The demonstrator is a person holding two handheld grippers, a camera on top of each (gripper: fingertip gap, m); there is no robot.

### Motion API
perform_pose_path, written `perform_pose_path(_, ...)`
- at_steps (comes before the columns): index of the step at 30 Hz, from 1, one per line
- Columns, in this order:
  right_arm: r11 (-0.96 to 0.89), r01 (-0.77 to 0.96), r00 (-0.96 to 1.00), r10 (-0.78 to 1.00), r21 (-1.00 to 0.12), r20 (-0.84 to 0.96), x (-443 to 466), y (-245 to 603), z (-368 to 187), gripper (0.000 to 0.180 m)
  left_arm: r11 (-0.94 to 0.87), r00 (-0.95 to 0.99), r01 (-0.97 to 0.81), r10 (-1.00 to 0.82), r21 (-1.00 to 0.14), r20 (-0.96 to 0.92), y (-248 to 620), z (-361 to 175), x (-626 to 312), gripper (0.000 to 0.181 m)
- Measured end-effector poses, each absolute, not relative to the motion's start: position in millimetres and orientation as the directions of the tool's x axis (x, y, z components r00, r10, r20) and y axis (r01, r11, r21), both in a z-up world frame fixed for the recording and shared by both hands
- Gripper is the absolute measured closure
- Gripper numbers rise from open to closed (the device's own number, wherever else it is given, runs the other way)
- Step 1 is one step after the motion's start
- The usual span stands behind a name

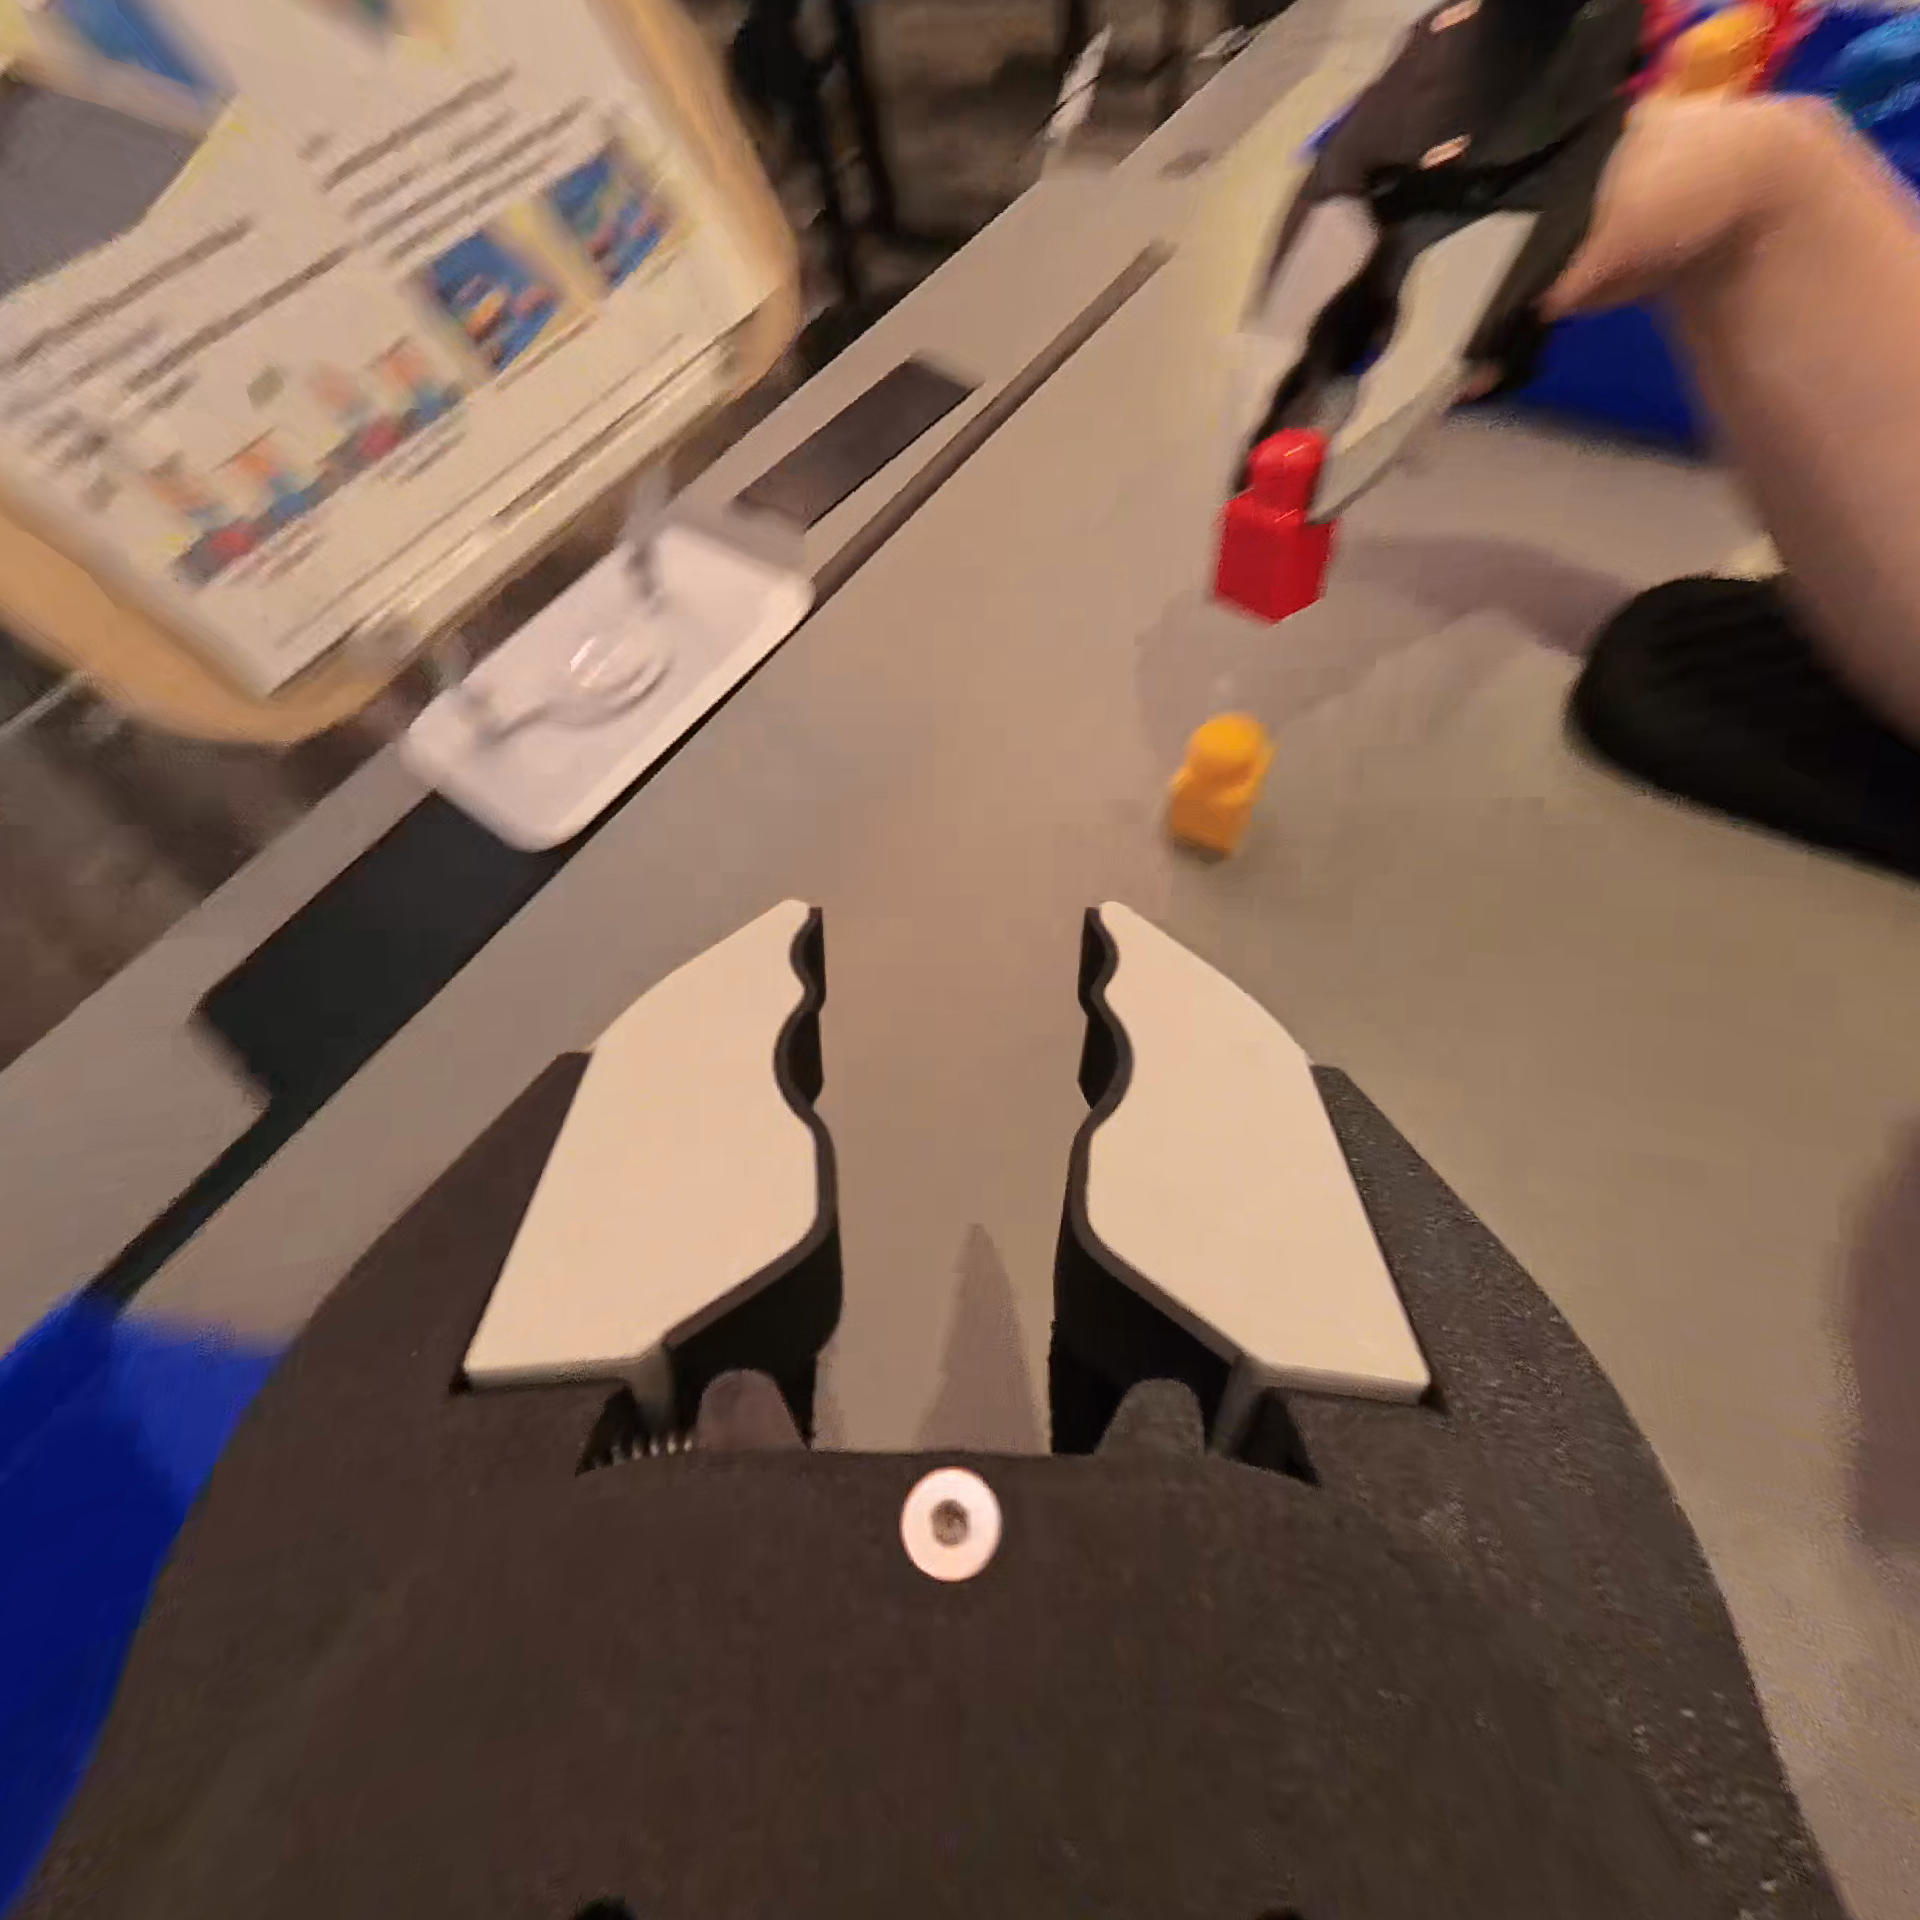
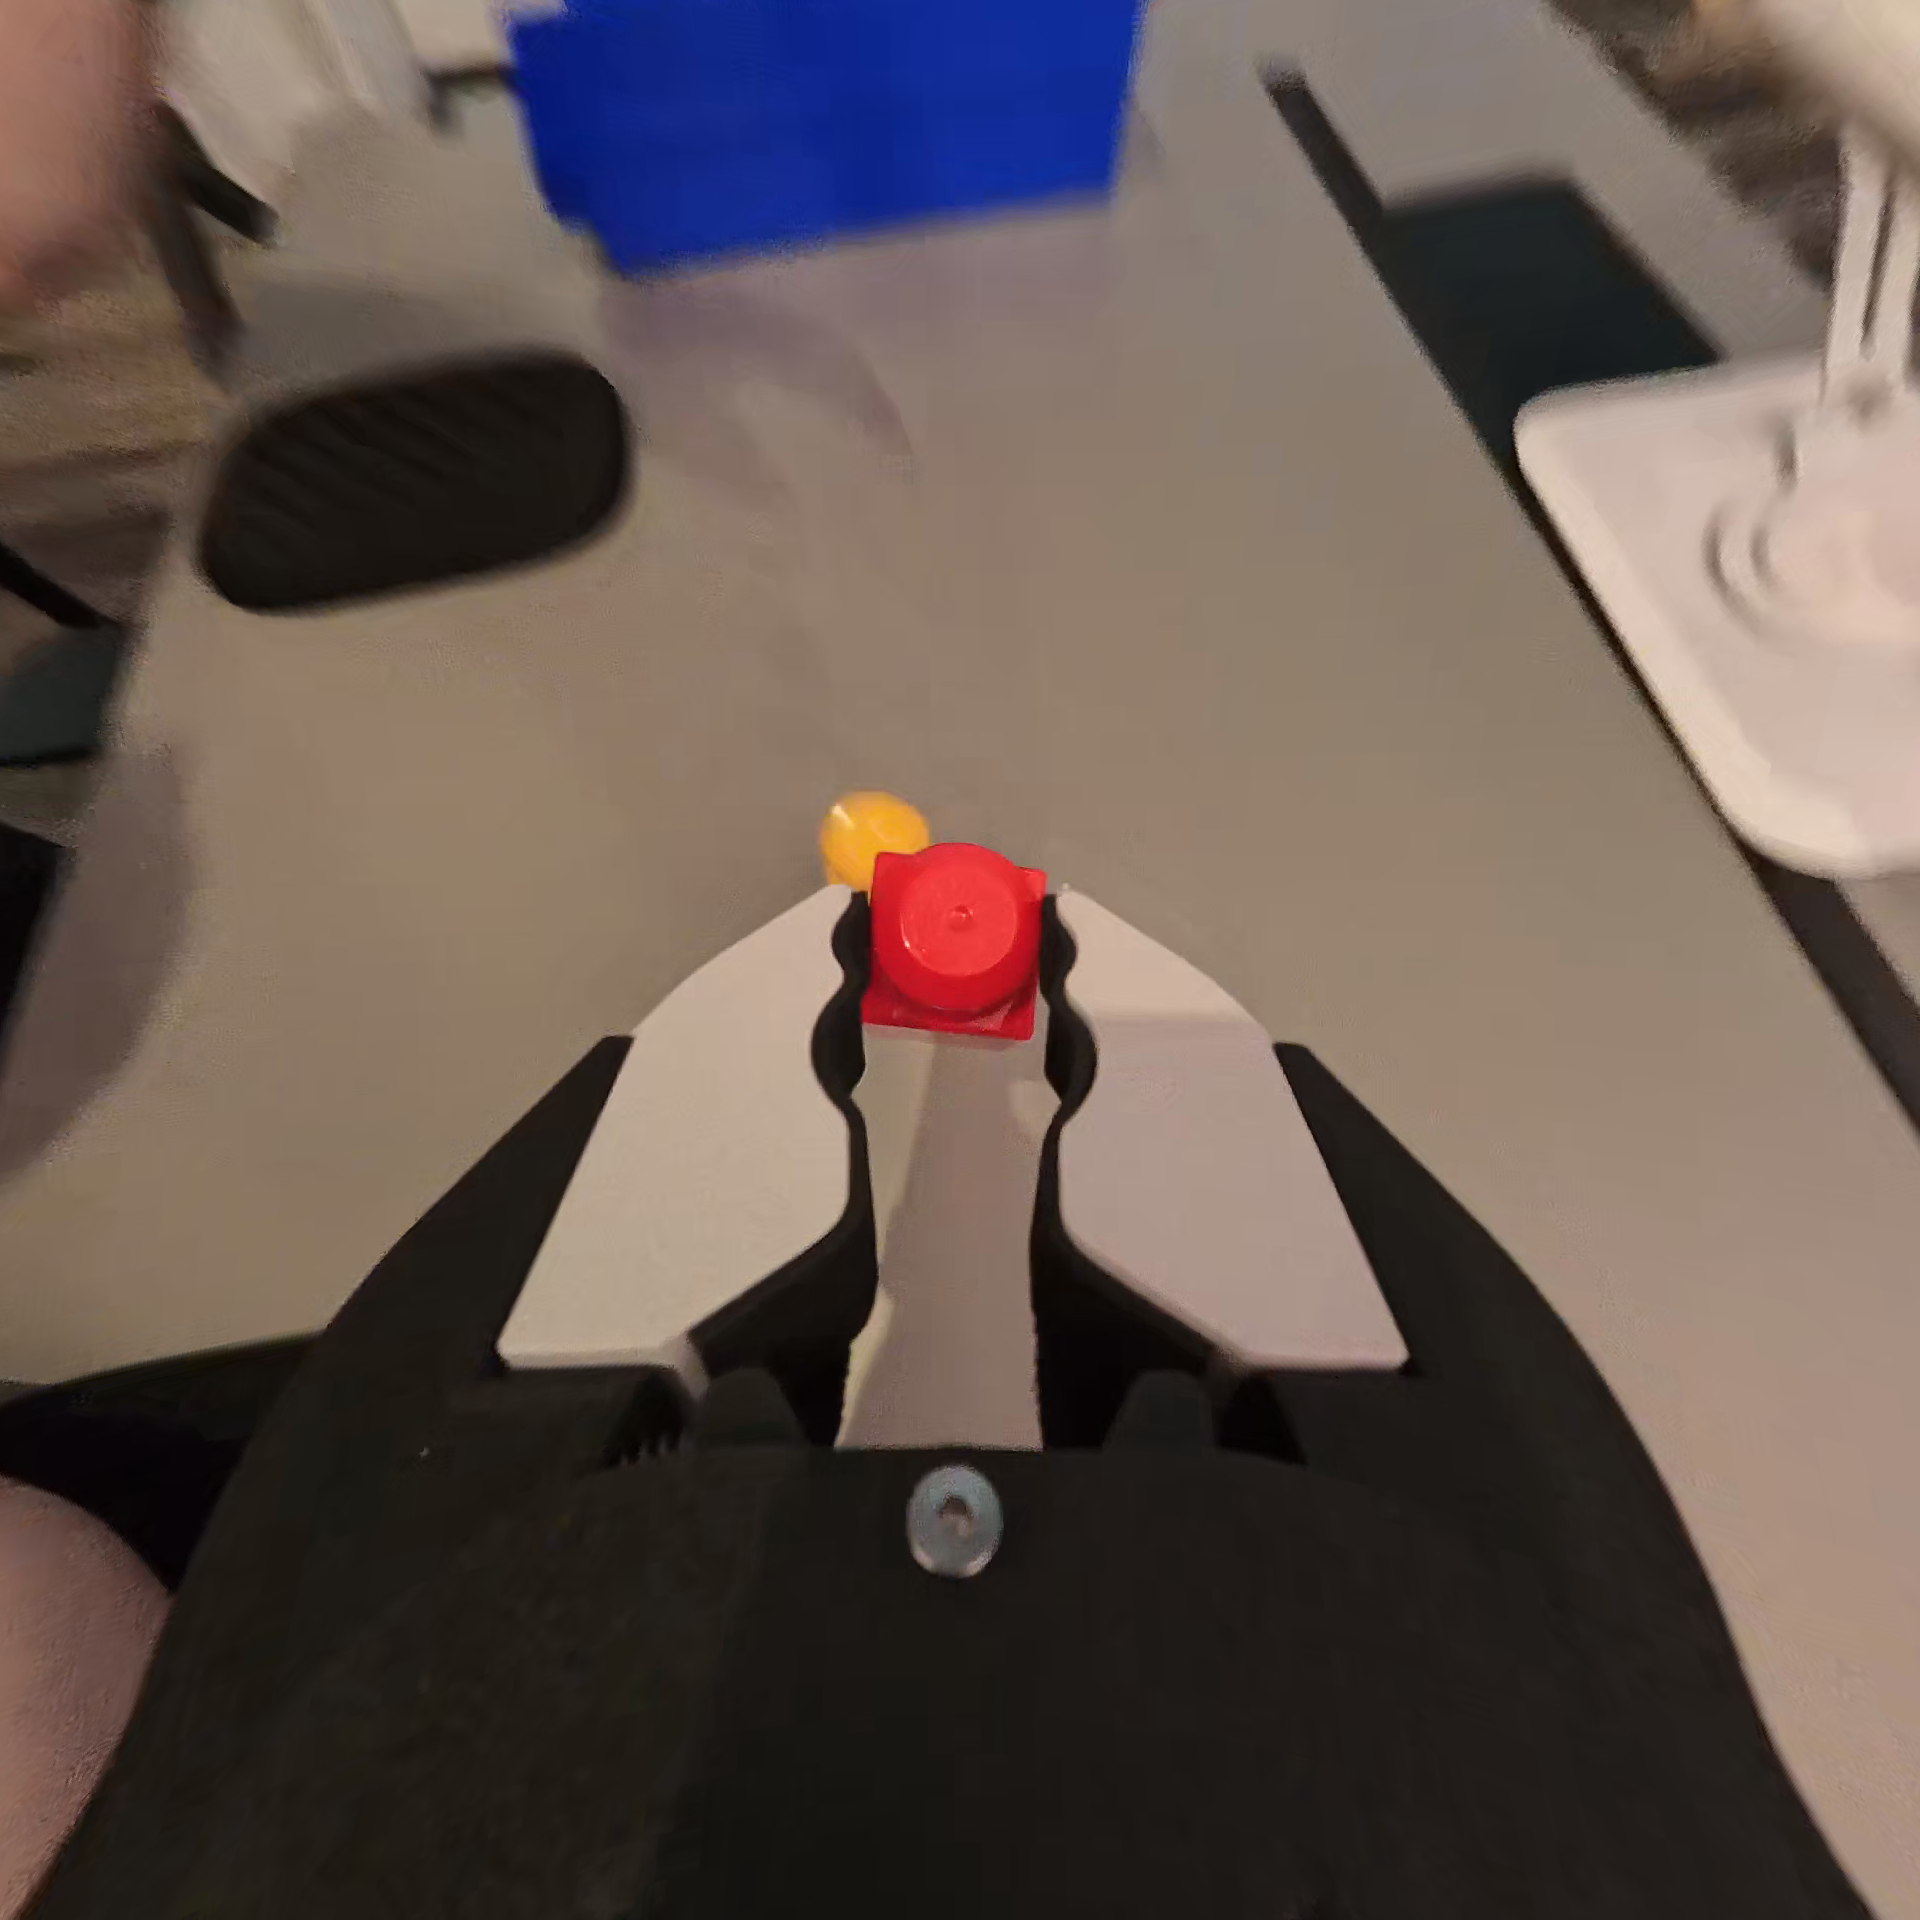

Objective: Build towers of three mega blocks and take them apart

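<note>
My right gripper (image 2: 951,914) is shut on a red single-stud block (image 2: 951,940), seen from above its stud. In the left wrist view the same gripper (image 1: 1304,488) holds the red block (image 1: 1276,540) in the air above the grey table (image 1: 935,727). A yellow single-stud block (image 1: 1218,784) stands upright on the table below and a little nearer than the red one; its top shows just beyond the red block in the right wrist view (image 2: 873,836). My left gripper (image 1: 951,925) is open and empty, low over the table, well short of the yellow block.
A blue bin (image 2: 821,125) stands at the far end of the table. A white stand base (image 1: 613,675) with a printed sheet (image 1: 343,364) sits by the table's edge. A black oval object (image 2: 416,478) lies on the table. A person's hand (image 1: 1714,208) holds the right gripper. Tip to tip, the grippers are about 25 cm apart. Between my left fingertips and the black oval object (image 2: 416,478) there is roughly 20 cm.
</note>
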State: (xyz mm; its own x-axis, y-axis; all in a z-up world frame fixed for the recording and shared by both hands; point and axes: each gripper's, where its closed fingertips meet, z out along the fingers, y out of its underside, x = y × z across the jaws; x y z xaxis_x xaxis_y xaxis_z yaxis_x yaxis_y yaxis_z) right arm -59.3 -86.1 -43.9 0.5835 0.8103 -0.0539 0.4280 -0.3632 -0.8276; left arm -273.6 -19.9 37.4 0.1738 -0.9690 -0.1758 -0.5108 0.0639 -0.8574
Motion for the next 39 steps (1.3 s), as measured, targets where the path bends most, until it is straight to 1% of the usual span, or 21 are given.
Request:
perform_pose_path(2,-0.424,0.467,0.618,0.784,-0.776,-0.056,-43,-83,-73,0.149,-0.085,0.309,-0.560,-0.944,-0.824,-0.113,9,31,-318,0.147)
perform_pose_path(3,-0.418,0.487,0.610,0.791,-0.767,-0.043,-42,-82,-80,0.149,-0.178,0.339,-0.550,-0.941,-0.816,-0.023,14,31,-336,0.150)
perform_pose_path(4,-0.408,0.513,0.603,0.798,-0.755,-0.022,-42,-81,-86,0.149,-0.273,0.356,-0.543,-0.931,-0.794,0.076,18,30,-354,0.149)
perform_pose_path(5,-0.407,0.541,0.598,0.802,-0.736,-0.004,-42,-80,-92,0.150,-0.350,0.401,-0.550,-0.907,-0.759,0.128,28,27,-374,0.149)
perform_pose_path(6,-0.414,0.571,0.597,0.802,-0.709,0.012,-40,-80,-99,0.150,-0.406,0.470,-0.563,-0.874,-0.720,0.125,44,21,-398,0.146)
perform_pose_path(7,-0.425,0.598,0.597,0.802,-0.680,0.024,-39,-79,-106,0.149,-0.443,0.534,-0.594,-0.842,-0.671,0.083,59,12,-424,0.143)
perform_pose_path(8,-0.438,0.615,0.599,0.801,-0.655,0.027,-37,-78,-112,0.149,-0.461,0.591,-0.633,-0.807,-0.622,-0.003,77,2,-452,0.143)
perform_pose_path(10,-0.463,0.621,0.612,0.790,-0.632,0.023,-36,-75,-120,0.149,-0.507,0.643,-0.712,-0.749,-0.486,-0.161,100,-21,-505,0.145)
perform_pose_path(12,-0.470,0.600,0.630,0.776,-0.648,0.020,-36,-69,-120,0.149,-0.559,0.644,-0.755,-0.731,-0.344,-0.225,105,-46,-542,0.145)
perform_pose_path(13,-0.470,0.592,0.628,0.778,-0.654,0.009,-37,-68,-121,0.149,-0.585,0.659,-0.745,-0.718,-0.322,-0.222,107,-54,-551,0.146)
perform_pose_path(14,-0.469,0.589,0.627,0.779,-0.658,0.006,-38,-68,-121,0.149,-0.614,0.684,-0.724,-0.699,-0.315,-0.210,110,-61,-558,0.154)
perform_pose_path(15,-0.472,0.586,0.629,0.777,-0.659,0.003,-38,-68,-121,0.149,-0.641,0.711,-0.699,-0.673,-0.318,-0.205,115,-66,-564,0.156)
perform_pose_path(16,-0.477,0.580,0.636,0.772,-0.660,0.001,-38,-67,-120,0.148,-0.656,0.730,-0.679,-0.651,-0.330,-0.208,122,-69,-568,0.154)
perform_pose_path(19,-0.463,0.552,0.649,0.761,-0.694,0.010,-40,-63,-112,0.132,-0.696,0.776,-0.629,-0.584,-0.345,-0.237,144,-77,-578,0.149)
perform_pose_path(21,-0.455,0.521,0.679,0.734,-0.722,0.027,-37,-56,-102,0.123,-0.726,0.797,-0.604,-0.552,-0.329,-0.247,156,-84,-580,0.145)
perform_pose_path(25,-0.448,0.486,0.735,0.674,-0.750,0.073,-22,-48,-90,0.122,-0.753,0.808,-0.582,-0.489,-0.308,-0.329,184,-96,-583,0.145)
perform_pose_path(31,-0.425,0.427,0.764,0.641,-0.798,0.068,-10,-50,-77,0.126,-0.768,0.814,-0.564,-0.455,-0.305,-0.360,205,-112,-580,0.147)
perform_pose_path(33,-0.413,0.414,0.768,0.637,-0.811,0.067,-8,-50,-73,0.126,-0.773,0.812,-0.567,-0.465,-0.285,-0.353,204,-119,-580,0.145)
perform_pose_path(34,-0.410,0.411,0.768,0.637,-0.814,0.067,-8,-51,-72,0.127,-0.777,0.816,-0.563,-0.466,-0.283,-0.343,203,-122,-579,0.141)
perform_pose_path(37,-0.412,0.406,0.771,0.633,-0.816,0.064,-6,-51,-71,0.127,-0.770,0.828,-0.551,-0.457,-0.321,-0.326,202,-124,-572,0.131)
perform_pose_path(39,-0.417,0.401,0.773,0.632,-0.815,0.057,-5,-51,-73,0.128,-0.766,0.837,-0.543,-0.461,-0.343,-0.295,198,-123,-566,0.131)
